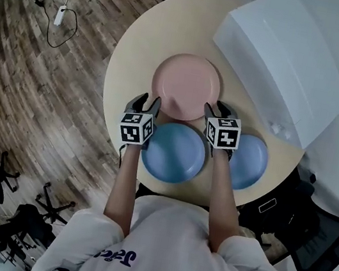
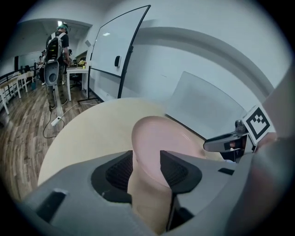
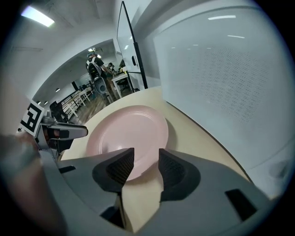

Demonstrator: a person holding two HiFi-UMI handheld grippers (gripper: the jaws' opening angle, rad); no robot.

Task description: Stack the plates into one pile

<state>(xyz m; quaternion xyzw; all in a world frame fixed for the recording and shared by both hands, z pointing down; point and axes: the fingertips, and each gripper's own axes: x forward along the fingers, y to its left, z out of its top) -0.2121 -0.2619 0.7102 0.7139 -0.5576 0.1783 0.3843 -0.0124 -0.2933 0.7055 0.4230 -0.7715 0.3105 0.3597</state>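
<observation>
A round table (image 1: 131, 60) carries three plates, each lying flat on its own, none on another. The pink plate (image 1: 185, 82) sits in the middle. The left blue plate (image 1: 175, 155) and the right blue plate (image 1: 250, 162) lie side by side just in front of it, nearer the person.

The left gripper (image 1: 148, 100) is at the pink plate's left near edge, its jaws apart with the rim showing in the gap and the pads not pressing on it. The right gripper (image 1: 218, 108) stands the same way at the right near edge.

A white box (image 1: 280, 60) lies on the far right of the table. The blue script on the person's white shirt (image 1: 155, 252) is too small to read.
</observation>
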